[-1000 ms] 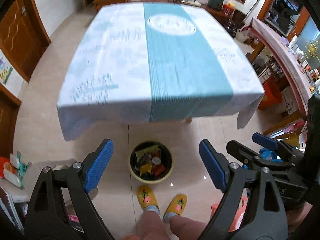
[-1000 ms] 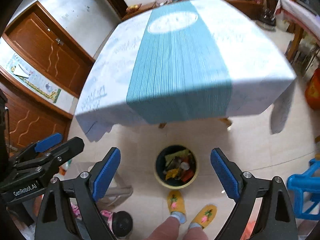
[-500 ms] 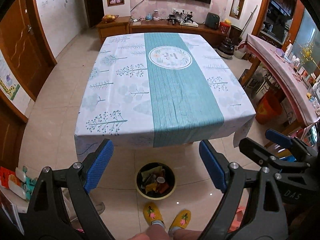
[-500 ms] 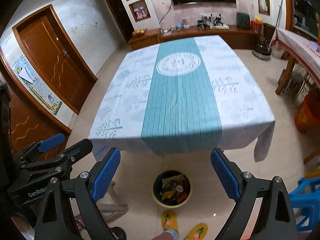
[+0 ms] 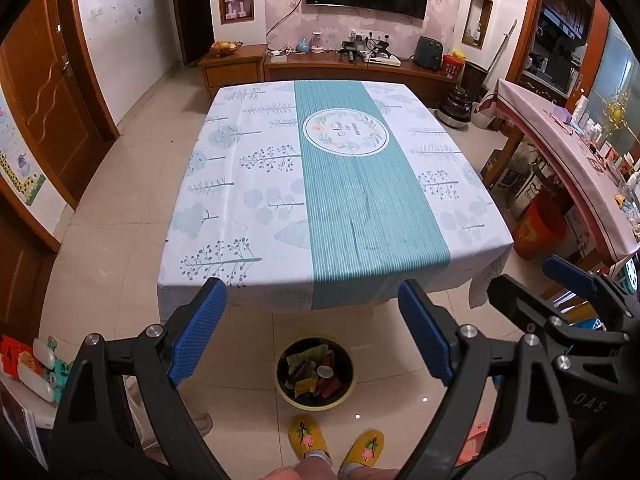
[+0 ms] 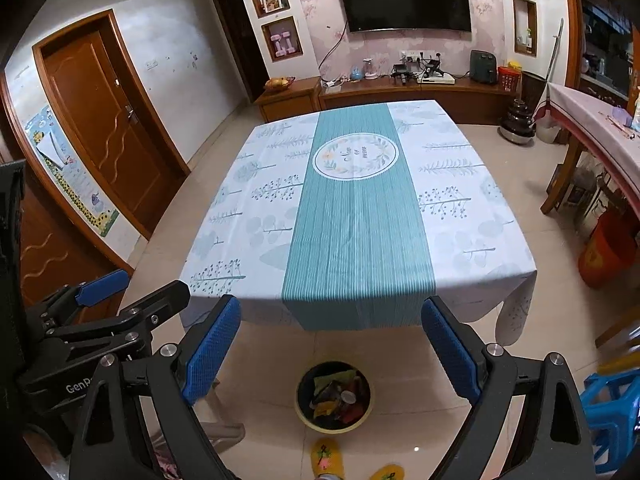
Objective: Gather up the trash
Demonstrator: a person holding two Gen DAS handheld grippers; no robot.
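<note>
The left gripper (image 5: 312,328) is held level and aimed forward across the room, its blue-padded fingers (image 5: 198,330) spread wide with nothing between them. The right gripper (image 6: 331,350) sits in the same attitude just beside it, its jaws also wide apart and empty; each claw shows at the edge of the other's view, the right one off to the left gripper's right side and the left one off to the right gripper's left. Below and between the fingers of both claws stands the trash bin (image 5: 315,374), a round dark bucket with a pale yellow rim on the tiled floor, holding crumpled wrappers and a small white cup. It lies just in front of the person's yellow slippers (image 5: 308,438) and near the front edge of the table. Ahead of both claws stretches the tablecloth (image 5: 256,184), white with tree prints and a teal striped band down the middle carrying a round wreath emblem (image 5: 346,134). Beyond the table, a wall-mounted television (image 6: 404,0) hangs above a low wooden cabinet (image 6: 400,94).
</note>
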